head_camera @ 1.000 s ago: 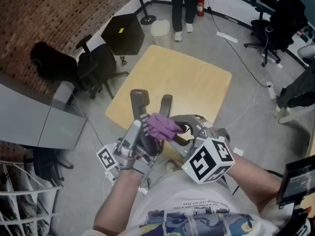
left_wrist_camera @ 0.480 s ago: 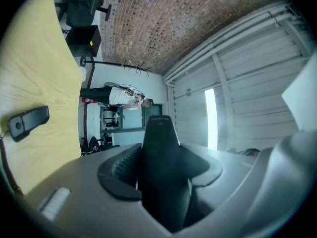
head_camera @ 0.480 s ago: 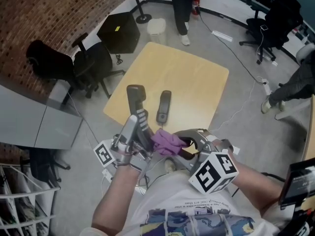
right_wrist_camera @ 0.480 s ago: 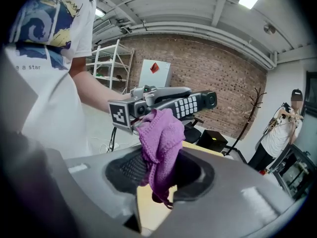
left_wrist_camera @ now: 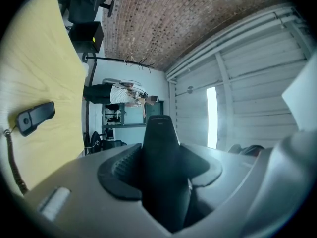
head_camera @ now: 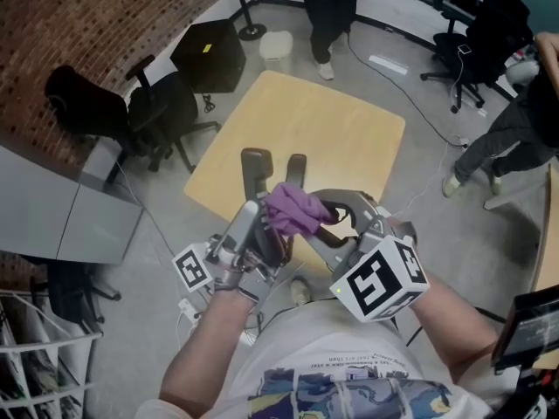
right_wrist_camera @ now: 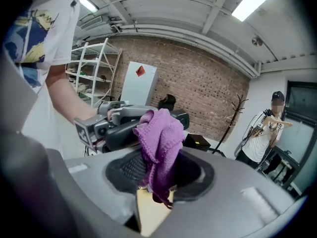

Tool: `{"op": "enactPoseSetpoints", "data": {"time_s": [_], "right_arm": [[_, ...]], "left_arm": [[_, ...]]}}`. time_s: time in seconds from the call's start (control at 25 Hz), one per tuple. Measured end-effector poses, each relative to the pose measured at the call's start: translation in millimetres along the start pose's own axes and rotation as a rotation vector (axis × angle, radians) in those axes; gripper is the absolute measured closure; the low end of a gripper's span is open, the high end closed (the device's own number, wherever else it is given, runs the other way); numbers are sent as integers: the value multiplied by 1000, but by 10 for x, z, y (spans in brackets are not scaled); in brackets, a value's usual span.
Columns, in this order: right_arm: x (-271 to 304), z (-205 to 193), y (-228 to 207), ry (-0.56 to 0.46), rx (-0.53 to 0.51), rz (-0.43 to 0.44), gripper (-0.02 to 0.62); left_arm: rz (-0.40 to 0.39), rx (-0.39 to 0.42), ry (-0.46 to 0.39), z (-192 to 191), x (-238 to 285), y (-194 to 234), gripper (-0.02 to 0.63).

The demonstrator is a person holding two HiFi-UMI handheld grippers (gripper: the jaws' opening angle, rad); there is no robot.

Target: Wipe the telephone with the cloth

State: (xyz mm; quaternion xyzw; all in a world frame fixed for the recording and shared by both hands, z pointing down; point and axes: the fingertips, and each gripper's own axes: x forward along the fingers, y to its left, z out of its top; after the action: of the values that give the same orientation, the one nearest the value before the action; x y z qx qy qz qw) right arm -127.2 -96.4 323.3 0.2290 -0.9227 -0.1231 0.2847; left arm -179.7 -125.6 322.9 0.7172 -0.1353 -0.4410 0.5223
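Cloth point(head_camera: 295, 209) has slid up the handset point(head_camera: 256, 168); right gripper point(right_wrist_camera: 159, 175) pinches it, left gripper point(left_wrist_camera: 161, 175) clamps the handset.

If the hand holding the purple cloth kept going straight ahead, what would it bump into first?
Most likely the black handset clamped in the left gripper. The right gripper holds its cloth just in front of the handset, seemingly almost touching, though the gap is hard to judge.

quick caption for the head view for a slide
Over a wooden table, the left gripper holds a black telephone handset while the right gripper holds a purple cloth to it.
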Motion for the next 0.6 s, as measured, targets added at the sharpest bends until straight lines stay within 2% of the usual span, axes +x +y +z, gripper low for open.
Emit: {"op": "enactPoseSetpoints", "data": {"time_s": [0.16, 0.6], "right_arm": [[42, 140, 33, -17, 3, -1, 463], [13, 174, 624, -12, -68, 137, 463]], "left_arm": [[18, 1, -27, 8, -78, 16, 348], [19, 15, -82, 139, -205, -58, 348]]}}
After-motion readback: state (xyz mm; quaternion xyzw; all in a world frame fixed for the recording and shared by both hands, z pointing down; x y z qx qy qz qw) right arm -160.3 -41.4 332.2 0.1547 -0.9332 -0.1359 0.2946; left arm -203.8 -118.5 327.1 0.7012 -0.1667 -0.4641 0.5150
